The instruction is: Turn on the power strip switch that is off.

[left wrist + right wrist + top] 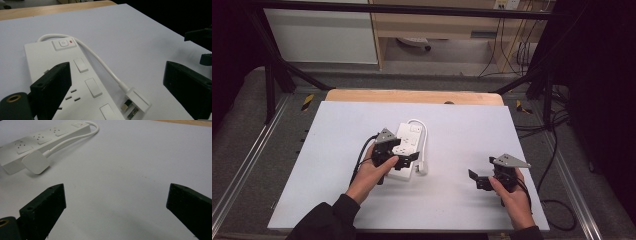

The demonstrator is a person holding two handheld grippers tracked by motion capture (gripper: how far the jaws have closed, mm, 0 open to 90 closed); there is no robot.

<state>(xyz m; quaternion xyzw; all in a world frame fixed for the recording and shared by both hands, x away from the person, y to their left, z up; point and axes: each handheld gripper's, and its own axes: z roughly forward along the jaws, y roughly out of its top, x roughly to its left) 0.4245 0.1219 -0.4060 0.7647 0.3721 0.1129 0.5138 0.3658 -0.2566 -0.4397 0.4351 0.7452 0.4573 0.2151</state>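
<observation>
A white power strip (409,134) lies left of the middle of the white table top (472,130). Its short white cable loops around the far end, and the plug (423,168) rests on the table beside the strip's near right corner. My left gripper (404,159) is open just above the strip's near end. In the left gripper view its jaws stand wide: one over the strip (50,57), the other beyond the plug (136,101), neither touching anything. My right gripper (477,179) is open over bare table on the right, with the strip (37,138) and the plug (36,162) farther off.
A wooden strip (412,96) borders the table's far edge. Black frame bars (277,75) stand at the back corners, and cables (557,150) lie on the floor to the right. Bare white surface surrounds the power strip.
</observation>
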